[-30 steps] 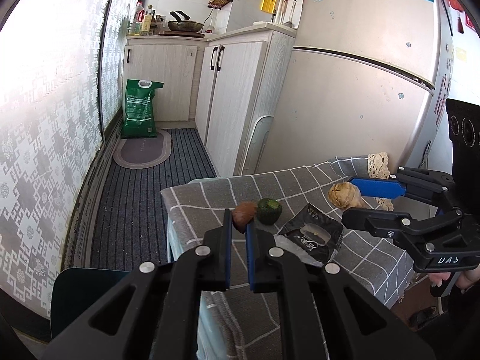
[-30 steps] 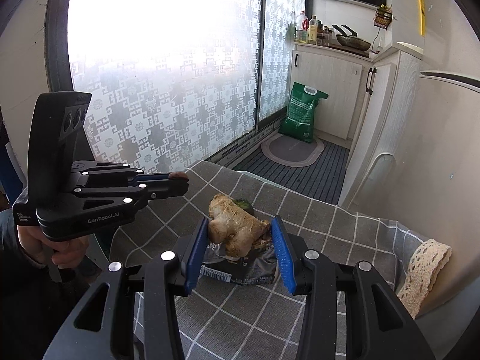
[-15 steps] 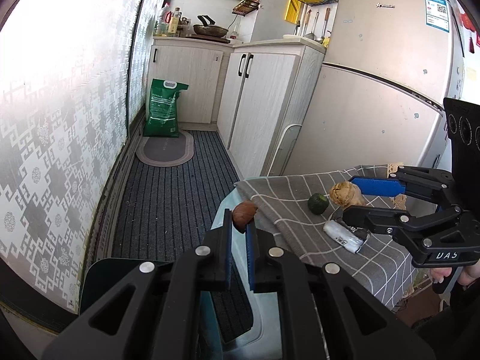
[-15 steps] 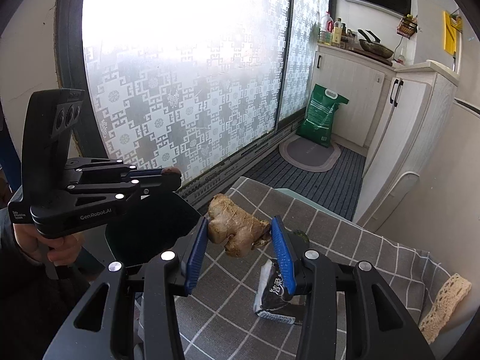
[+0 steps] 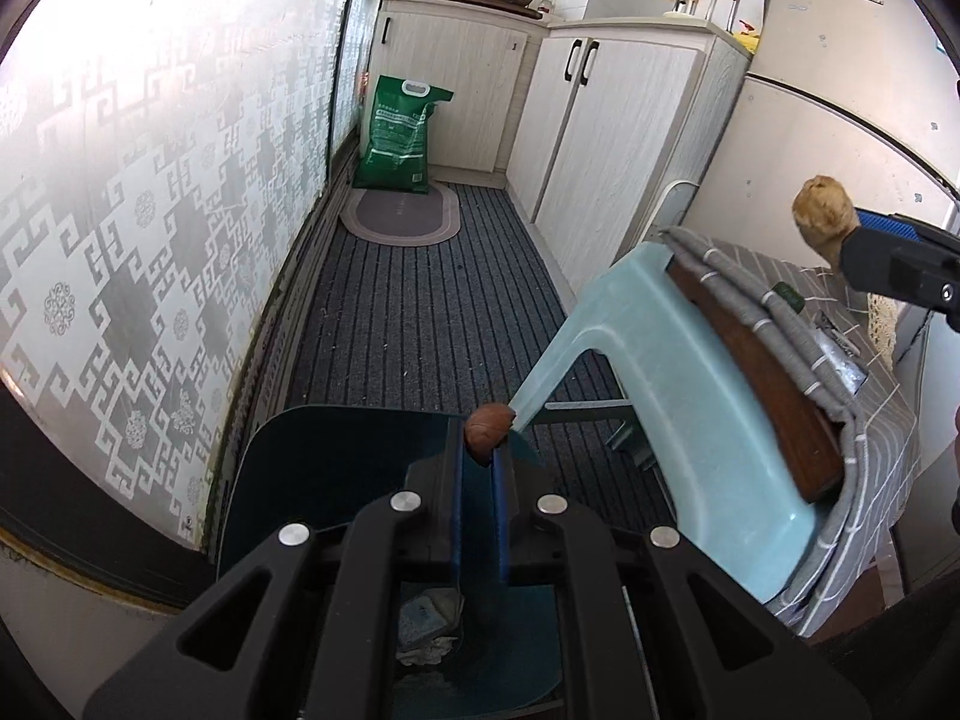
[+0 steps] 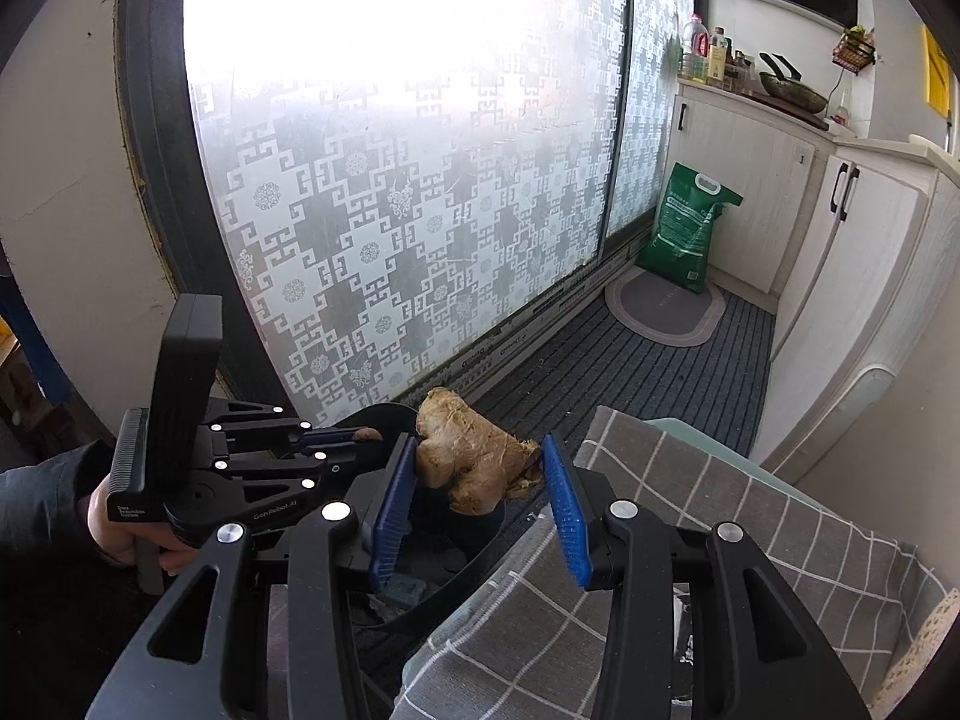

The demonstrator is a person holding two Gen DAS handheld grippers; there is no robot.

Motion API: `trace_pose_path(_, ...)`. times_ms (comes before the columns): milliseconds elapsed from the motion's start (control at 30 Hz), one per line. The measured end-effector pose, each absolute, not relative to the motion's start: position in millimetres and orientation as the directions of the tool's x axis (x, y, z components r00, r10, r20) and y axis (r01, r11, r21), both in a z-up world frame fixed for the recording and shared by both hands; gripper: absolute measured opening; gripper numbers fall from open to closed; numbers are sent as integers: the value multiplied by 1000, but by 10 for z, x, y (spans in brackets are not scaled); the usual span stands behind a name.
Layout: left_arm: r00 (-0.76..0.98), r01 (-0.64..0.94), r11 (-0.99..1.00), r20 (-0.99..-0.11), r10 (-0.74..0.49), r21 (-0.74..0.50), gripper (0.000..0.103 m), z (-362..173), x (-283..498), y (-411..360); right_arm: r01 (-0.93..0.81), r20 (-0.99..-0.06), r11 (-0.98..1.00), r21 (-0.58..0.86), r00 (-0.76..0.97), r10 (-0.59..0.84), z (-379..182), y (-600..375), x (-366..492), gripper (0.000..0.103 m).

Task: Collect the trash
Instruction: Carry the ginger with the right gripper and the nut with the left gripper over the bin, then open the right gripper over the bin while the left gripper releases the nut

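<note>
In the left wrist view, the left hand-held gripper [image 5: 480,468] sits at the bottom middle of the frame. It is squeezed tight on a small brown nut shell [image 5: 489,433], which sticks out past the blue pads. Right under it is the dark bin [image 5: 312,480], with crumpled paper [image 5: 429,639] already at the bottom. The shell is probably held over the bin's mouth so it can drop straight in. To the right, a pale blue stool [image 5: 678,420] stands with a grey checked cloth [image 5: 876,420] over it. This serves as the counter, and a small green fruit [image 5: 787,297] and a wrapper [image 5: 840,354] lie on it, so there is more trash to collect.

In the right wrist view, a hand [image 6: 120,531] at lower left holds the left tool over the bin [image 6: 432,594]. In the middle, the right hand-held gripper [image 6: 480,480] is about half open and clamps a lumpy piece of ginger [image 6: 474,459] between its blue pads. The ginger hangs between the bin and the cloth edge [image 6: 690,480], likely waiting its turn to be dropped.
</note>
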State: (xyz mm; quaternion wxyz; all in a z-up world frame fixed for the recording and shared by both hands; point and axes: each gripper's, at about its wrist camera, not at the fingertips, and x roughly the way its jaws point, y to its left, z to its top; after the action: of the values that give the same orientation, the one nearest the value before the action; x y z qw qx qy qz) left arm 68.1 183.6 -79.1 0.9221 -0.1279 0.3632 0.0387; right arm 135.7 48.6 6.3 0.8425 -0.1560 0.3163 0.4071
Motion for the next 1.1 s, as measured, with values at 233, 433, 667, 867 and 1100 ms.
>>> trace_pose_path(233, 650, -207, 957, -759, -19, -201, 9, -1204, 614, 2060, -796, -681, 605, -3, 445, 581, 11, 789, 1327, 43)
trace_pose_path(433, 568, -212, 963, -823, -19, -169, 9, -1558, 612, 2129, -810, -704, 587, -3, 419, 574, -37, 1060, 1287, 43)
trace_pose_path(667, 476, -218, 961, -878, -50, -173, 9, -1903, 599, 2232, -820, -735, 573, 16, 379, 562, -166, 1329, 1266, 43)
trace_pose_path(867, 463, -225, 959, -885, -49, -170, 15, -1920, 552, 2306, -816, -774, 578, 24, 350, 527, -346, 1514, 1269, 43)
trace_pose_path(1100, 535, -231, 955, -844, -36, -187, 15, -1731, 436, 2422, -816, -819, 578, 18, 319, 476, -621, 1691, 1264, 43)
